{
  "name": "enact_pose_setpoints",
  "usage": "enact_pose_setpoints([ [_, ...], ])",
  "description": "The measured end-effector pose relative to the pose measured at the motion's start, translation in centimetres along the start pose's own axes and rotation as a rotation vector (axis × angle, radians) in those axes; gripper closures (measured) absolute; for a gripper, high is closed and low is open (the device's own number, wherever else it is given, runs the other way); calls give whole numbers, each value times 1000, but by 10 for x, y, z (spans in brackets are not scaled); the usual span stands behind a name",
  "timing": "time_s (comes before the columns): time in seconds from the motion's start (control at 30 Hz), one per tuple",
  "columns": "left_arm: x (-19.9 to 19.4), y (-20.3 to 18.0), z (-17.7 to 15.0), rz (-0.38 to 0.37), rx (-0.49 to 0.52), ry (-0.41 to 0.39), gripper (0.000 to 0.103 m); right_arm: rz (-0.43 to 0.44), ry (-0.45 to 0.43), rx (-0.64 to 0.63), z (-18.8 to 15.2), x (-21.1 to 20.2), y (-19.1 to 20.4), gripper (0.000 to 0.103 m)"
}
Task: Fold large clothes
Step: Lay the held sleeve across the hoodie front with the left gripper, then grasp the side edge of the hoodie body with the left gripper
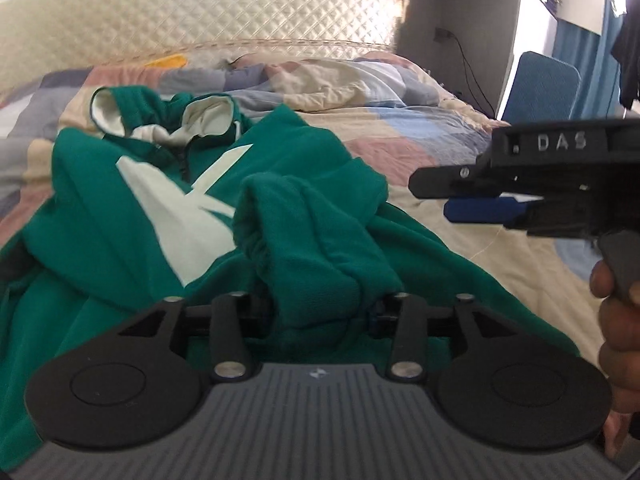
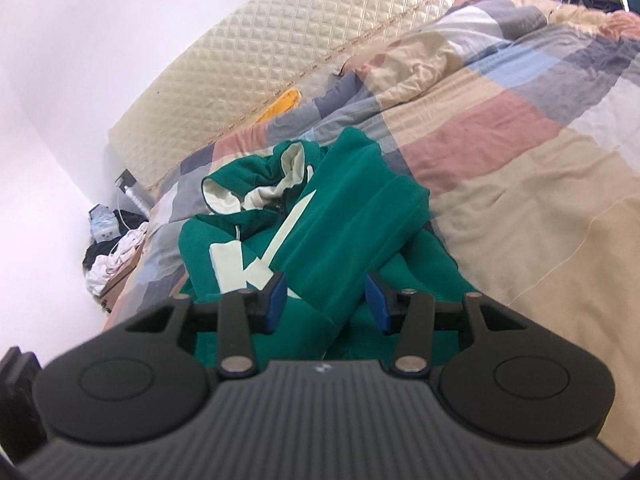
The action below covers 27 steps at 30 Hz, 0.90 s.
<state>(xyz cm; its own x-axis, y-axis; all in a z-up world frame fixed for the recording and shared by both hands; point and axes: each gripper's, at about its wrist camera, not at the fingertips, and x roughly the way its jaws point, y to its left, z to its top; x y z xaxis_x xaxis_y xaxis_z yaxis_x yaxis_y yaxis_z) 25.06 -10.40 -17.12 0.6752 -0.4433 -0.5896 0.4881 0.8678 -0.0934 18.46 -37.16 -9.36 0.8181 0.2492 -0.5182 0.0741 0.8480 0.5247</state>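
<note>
Green hoodie [image 1: 168, 208] lies crumpled on the patchwork quilt [image 1: 420, 136], hood toward the padded headboard [image 1: 200, 12]. Left gripper [image 1: 320, 312] angles down, a green sleeve [image 1: 320, 240] bunched between its jaws; can't tell if pads pinch it. Right gripper [image 2: 326, 300] tilts down over hoodie, blue pads [image 2: 276, 300] apart, jaws released. Hand [image 1: 616, 320] holds its trigger handle.

The hoodie [image 1: 168, 208] lies on the quilt [image 1: 440, 140], its hood [image 1: 168, 116] toward the headboard [image 1: 200, 12] (1 sleeve [image 1: 320, 232] folded across its front).
</note>
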Motion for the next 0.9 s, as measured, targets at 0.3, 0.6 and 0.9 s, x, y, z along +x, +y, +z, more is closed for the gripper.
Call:
enact_pose_setpoints([
  [0.3,-69,52,-2,-169,-113,30,16,29,46,9,-5,5,16,40],
  [0.6,-41,156,4,3,-562,-56,17,23,156,-92,-25,32,39,37],
  [0.9,16,243,-7,107,-880,-58,39,137,170,-314,-40,38,71,37],
])
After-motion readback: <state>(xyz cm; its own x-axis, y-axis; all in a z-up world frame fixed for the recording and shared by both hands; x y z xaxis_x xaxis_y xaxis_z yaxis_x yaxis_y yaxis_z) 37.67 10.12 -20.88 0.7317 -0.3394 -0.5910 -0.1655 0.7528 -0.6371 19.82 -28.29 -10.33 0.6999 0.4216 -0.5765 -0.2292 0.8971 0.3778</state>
